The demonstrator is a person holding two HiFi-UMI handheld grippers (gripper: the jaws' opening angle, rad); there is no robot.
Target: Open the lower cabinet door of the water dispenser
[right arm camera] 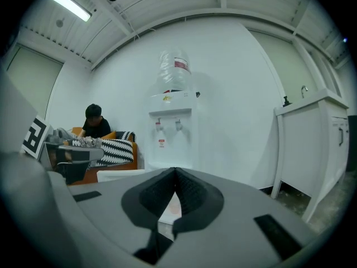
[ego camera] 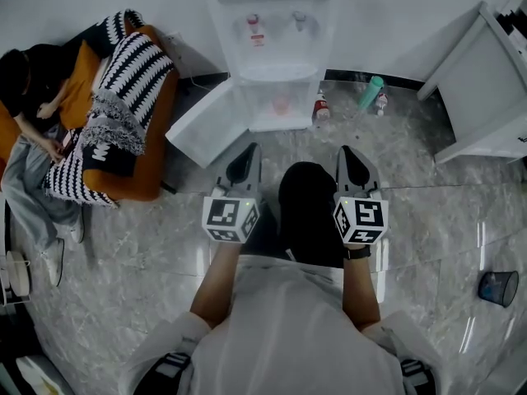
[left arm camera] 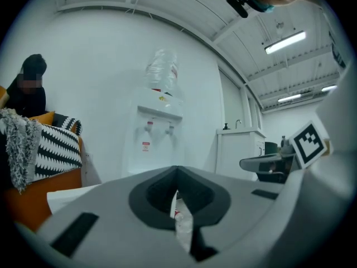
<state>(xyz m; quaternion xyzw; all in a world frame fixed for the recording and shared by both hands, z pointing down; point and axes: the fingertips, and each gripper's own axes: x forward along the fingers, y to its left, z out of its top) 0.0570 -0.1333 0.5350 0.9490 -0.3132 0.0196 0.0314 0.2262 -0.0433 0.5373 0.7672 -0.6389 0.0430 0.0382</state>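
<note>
since the lower cabinet door (ego camera: pixel 206 123) of the water dispenser (ego camera: pixel 276 39) at 12 o'clock already hangs open toward 11, i'd guess that's why the left gripper (ego camera: pixel 250 150) and right gripper (ego camera: pixel 347 150) sit back, jaws pressed together, empty.

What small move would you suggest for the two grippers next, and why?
Probably just ease both back: the lower cabinet door already stands swung wide at the water dispenser's left, the compartment exposed. The left gripper and right gripper are shut, empty and apart from it, so no further pull seems needed.
</note>
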